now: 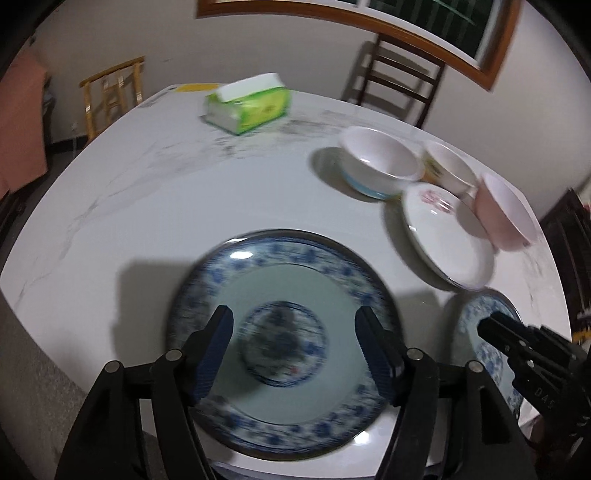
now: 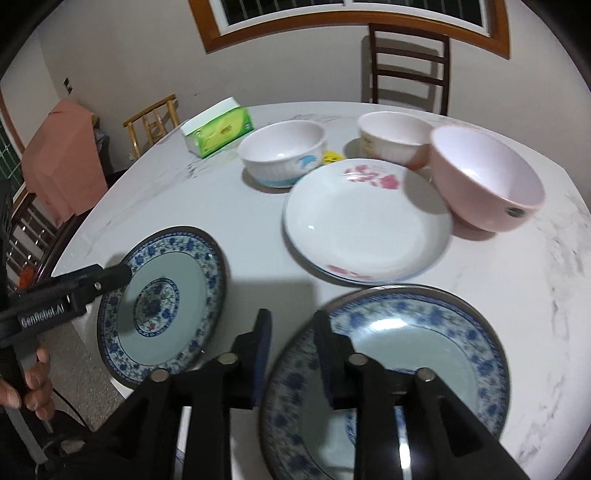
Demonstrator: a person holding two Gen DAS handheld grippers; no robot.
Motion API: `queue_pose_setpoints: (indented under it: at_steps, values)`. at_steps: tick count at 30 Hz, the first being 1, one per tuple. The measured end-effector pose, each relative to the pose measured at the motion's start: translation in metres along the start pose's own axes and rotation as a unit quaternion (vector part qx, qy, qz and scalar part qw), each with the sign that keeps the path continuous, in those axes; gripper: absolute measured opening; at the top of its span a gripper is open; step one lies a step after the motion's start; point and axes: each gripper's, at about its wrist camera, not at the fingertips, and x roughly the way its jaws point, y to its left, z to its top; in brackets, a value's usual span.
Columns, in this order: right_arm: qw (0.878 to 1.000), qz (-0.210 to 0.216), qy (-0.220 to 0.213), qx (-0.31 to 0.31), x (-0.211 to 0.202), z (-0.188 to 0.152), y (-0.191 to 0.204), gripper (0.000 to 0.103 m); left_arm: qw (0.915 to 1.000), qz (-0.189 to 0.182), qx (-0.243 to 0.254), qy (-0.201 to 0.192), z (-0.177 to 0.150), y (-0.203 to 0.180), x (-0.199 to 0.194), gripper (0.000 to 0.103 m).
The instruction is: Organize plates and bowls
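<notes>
Nearest, the left hand-held gripper (image 1: 295, 325) hangs above a blue-patterned plate (image 1: 284, 343) that lies flat on the white marbled table (image 1: 166, 206) close to its near edge; its jaws stand well apart with nothing between them, and neither pad touches the plate. To the right, the right hand-held gripper (image 2: 291, 328) hovers over the left rim of a second blue-patterned plate (image 2: 406, 354), also flat on the table; its jaws are parted a little and grip nothing, the rim showing below the gap. A person's hand (image 2: 33, 384) grips the handle of the left tool at the lower left of the right wrist view. Just beyond the second blue plate lies a white plate with pink flowers (image 2: 365, 225), apart from it. Behind that stand three bowls: a pink bowl (image 2: 487, 177) to the right, seeming to touch the white plate's rim, a white bowl with a blue dolphin (image 2: 282, 155) to the left, and a cream bowl (image 2: 395, 136) between and behind. Farther left lies a green tissue pack (image 2: 218, 129). Past the table stand a dark wooden chair (image 2: 410, 66) and a light wooden chair (image 2: 153, 120), under a wood-framed window (image 2: 351, 18).
</notes>
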Motion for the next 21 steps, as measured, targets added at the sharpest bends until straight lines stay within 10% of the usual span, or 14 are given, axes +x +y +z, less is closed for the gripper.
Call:
queue_pose_setpoints:
  at_steps: [21]
  values:
    - [0.994,-0.092,-0.050,0.022,-0.087,-0.054,-0.095,0.039,0.9899,-0.091,0.109,0.002,-0.041,-0.111,-0.010,0.075]
